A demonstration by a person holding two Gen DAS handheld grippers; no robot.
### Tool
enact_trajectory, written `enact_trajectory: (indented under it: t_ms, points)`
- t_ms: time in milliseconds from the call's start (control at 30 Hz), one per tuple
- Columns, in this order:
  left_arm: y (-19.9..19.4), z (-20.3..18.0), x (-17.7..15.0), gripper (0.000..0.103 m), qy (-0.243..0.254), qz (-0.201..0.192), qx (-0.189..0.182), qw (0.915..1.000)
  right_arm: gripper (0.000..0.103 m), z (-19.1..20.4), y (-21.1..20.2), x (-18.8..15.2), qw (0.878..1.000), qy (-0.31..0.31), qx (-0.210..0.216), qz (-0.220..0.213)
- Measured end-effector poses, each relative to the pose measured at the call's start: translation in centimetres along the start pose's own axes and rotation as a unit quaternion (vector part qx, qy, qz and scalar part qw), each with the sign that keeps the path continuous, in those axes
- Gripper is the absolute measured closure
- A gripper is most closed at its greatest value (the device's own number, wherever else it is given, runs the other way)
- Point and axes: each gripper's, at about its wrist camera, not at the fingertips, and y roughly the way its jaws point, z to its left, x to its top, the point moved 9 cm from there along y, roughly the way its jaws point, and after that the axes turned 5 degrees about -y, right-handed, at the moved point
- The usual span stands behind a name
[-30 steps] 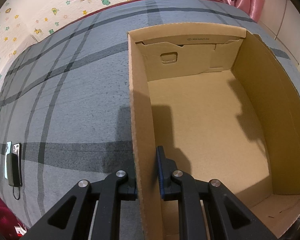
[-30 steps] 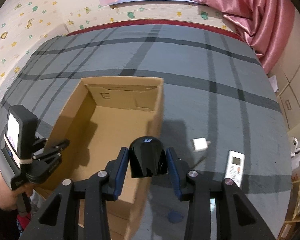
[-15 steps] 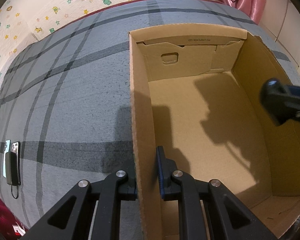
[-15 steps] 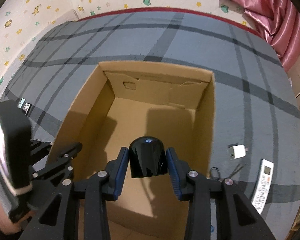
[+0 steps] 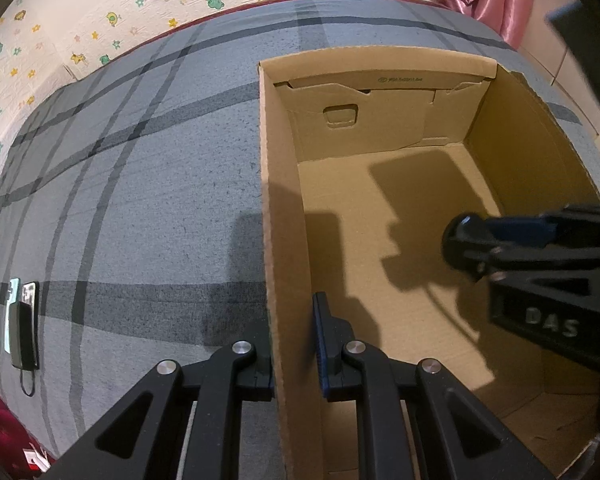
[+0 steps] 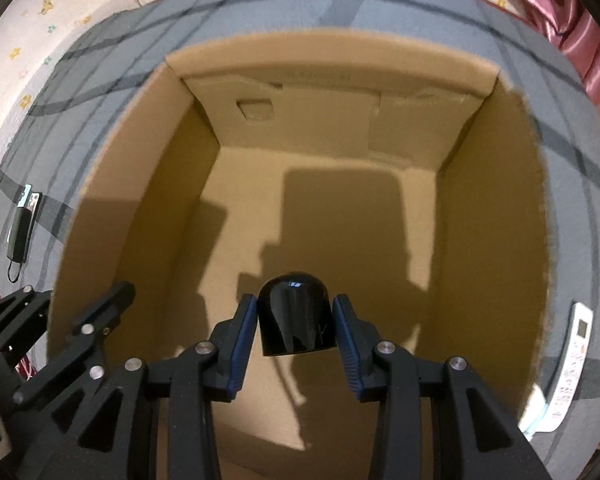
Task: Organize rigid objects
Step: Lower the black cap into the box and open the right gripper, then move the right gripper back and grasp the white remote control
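Gloss covers the black dome-topped object (image 6: pixel 296 314): rounded at its far end, flat-cut at the near one, with small highlights on the crown. The right gripper (image 6: pixel 296 330) pinches it between both blue-lined fingers (image 6: pixel 242 344), holding it inside the open cardboard box (image 6: pixel 496 216) above the bare floor, with free room on all sides. In the left wrist view the left gripper (image 5: pixel 294 344) is pressed together on the box's side wall at 6 o'clock, one finger outside, one inside. Outward, the grey plaid carpet (image 5: pixel 140 200) spreads wide; phones (image 5: pixel 20 320) lie at 9 o'clock, and in the right wrist view a white remote (image 6: pixel 572 360) lies at 4 o'clock beside the box.
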Motion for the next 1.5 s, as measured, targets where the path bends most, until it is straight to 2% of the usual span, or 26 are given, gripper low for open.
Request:
enact_trajectory:
  t_ms: [167, 533, 867, 1033, 1133, 1300, 1400, 1500]
  points:
    - [0.3, 0.0, -0.1, 0.088, 0.001, 0.002, 0.003, 1.0, 0.06, 0.0, 0.6, -0.2, 1.0, 0.002, 0.001, 0.009]
    - [0.3, 0.1, -0.1, 0.088, 0.002, 0.002, 0.003, 1.0, 0.056, 0.5, -0.8, 0.4, 1.0, -0.006, -0.008, -0.011]
    - [0.2, 0.1, -0.1, 0.088, 0.002, 0.001, 0.005, 1.0, 0.055, 0.8, -4.2, 0.6, 0.999, -0.01, -0.008, -0.047]
    - [0.2, 0.1, -0.1, 0.088, 0.003, 0.002, 0.009, 1.0, 0.051, 0.8, -6.1, 0.8, 0.997, -0.017, -0.026, -0.069]
    - [0.2, 0.0, -0.1, 0.088, 0.003, 0.002, 0.009, 1.0, 0.044, 0.5, -7.3, 0.7, 0.996, -0.016, -0.034, -0.077]
    - [0.1, 0.0, -0.1, 0.088, 0.004, 0.001, 0.01, 0.9999, 0.018, -0.4, -9.5, 0.8, 0.993, -0.02, -0.058, -0.104]
    - [0.2, 0.0, 0.0, 0.088, 0.004, 0.001, 0.01, 0.9999, 0.011, -1.6, -11.3, 0.8, 0.989, -0.019, -0.08, -0.121]
    - [0.2, 0.1, 0.0, 0.088, 0.004, 0.002, 0.01, 0.9999, 0.006, -3.1, -12.4, 0.6, 0.988, -0.005, -0.082, -0.128]
